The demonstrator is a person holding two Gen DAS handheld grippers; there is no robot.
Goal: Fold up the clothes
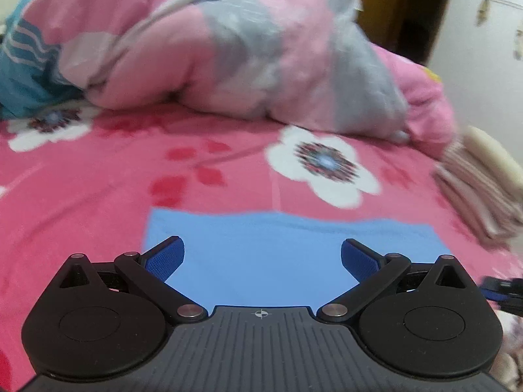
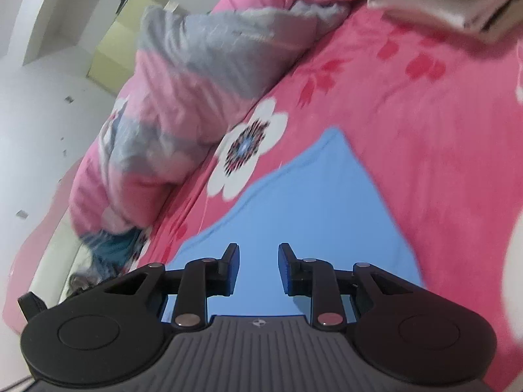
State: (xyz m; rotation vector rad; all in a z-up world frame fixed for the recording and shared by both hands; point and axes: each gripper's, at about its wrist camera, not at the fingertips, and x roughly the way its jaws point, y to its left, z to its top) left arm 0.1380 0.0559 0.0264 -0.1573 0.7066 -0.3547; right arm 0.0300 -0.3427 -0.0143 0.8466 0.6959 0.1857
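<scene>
Two grippers hang over one light blue cloth (image 1: 294, 254), which lies flat as a neat rectangle on the pink flowered bedsheet (image 1: 98, 196). The left gripper (image 1: 261, 258) has its fingers spread wide with nothing between them; the cloth sits straight ahead and below, its far edge running crosswise to the fingers, so the long side of the rectangle appears to lie left to right in that view. The right gripper (image 2: 258, 268) has its fingers parted by a narrower gap, also empty, and it looks along the cloth (image 2: 310, 212) toward a far corner that points away up the bed. Both grippers seem about equally close to the near edge; the right one's black tip just shows at the right border of the left wrist view, so they stand side by side. Whether this flat rectangle is spread for a fold or is already folded down, the pictures do not settle. A bunched pink and grey quilt (image 1: 228, 49) lies well beyond the cloth, and a stack of folded striped clothes (image 1: 474, 189) sits off to the right, apart from it.
</scene>
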